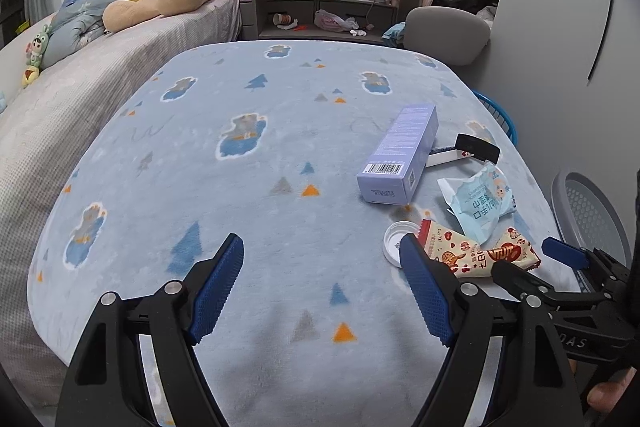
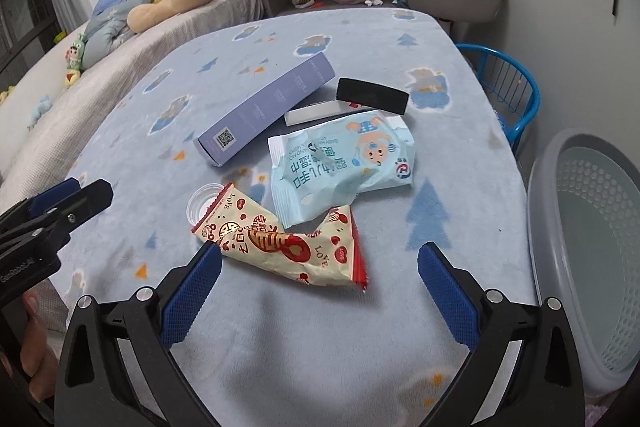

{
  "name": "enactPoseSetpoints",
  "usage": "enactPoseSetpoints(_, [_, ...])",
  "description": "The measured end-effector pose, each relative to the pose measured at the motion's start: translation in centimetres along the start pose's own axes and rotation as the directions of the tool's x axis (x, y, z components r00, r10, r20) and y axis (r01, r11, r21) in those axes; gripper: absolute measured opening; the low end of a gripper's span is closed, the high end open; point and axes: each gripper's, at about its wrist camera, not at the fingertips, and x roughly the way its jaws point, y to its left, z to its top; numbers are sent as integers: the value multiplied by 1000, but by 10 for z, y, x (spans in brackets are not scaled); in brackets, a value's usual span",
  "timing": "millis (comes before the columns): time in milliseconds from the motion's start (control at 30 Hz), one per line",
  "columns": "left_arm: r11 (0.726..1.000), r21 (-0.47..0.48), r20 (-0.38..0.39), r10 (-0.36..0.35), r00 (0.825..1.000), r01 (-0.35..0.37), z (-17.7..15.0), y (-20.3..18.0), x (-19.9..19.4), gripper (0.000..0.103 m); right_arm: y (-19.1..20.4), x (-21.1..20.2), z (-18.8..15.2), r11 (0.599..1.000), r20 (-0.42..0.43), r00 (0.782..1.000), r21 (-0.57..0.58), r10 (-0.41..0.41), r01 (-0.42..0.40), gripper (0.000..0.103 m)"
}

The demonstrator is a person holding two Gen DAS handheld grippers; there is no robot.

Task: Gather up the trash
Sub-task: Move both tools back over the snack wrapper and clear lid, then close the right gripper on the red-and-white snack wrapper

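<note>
Right gripper (image 2: 320, 291), jaws wide and empty, hovers nearest the red-and-cream snack wrapper (image 2: 288, 247), lying roughly crosswise near the table's (image 2: 460, 67) front edge.

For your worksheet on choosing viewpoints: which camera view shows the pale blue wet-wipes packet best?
The right wrist view: the pale blue wet-wipes packet lies central, its whole printed face visible. In the left wrist view it sits near the right edge, smaller and foreshortened.
</note>
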Motion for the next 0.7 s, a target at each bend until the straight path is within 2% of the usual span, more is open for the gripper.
enactPoseSetpoints(300, [1000, -7, -5, -1, 1000, 1, -1, 5, 1, 77, 2, 25, 8, 998, -77, 995, 4, 62, -62, 97])
enactPoseSetpoints(500, [1000, -9, -8, -2, 1000, 2, -2, 7, 1, 77, 2, 29, 7, 997, -73, 994, -1, 79, -79, 96])
enactPoseSetpoints(633, [1000, -7, -14, -6, 1000, 6, -3, 7, 2, 77, 3, 26, 5, 996, -67, 994, -14, 89, -90, 75])
enactPoseSetpoints(700, [1000, -5, -16, -8, 1000, 7, -3, 6, 3, 77, 2, 24, 4, 995, -59, 993, -9, 99, -100, 70])
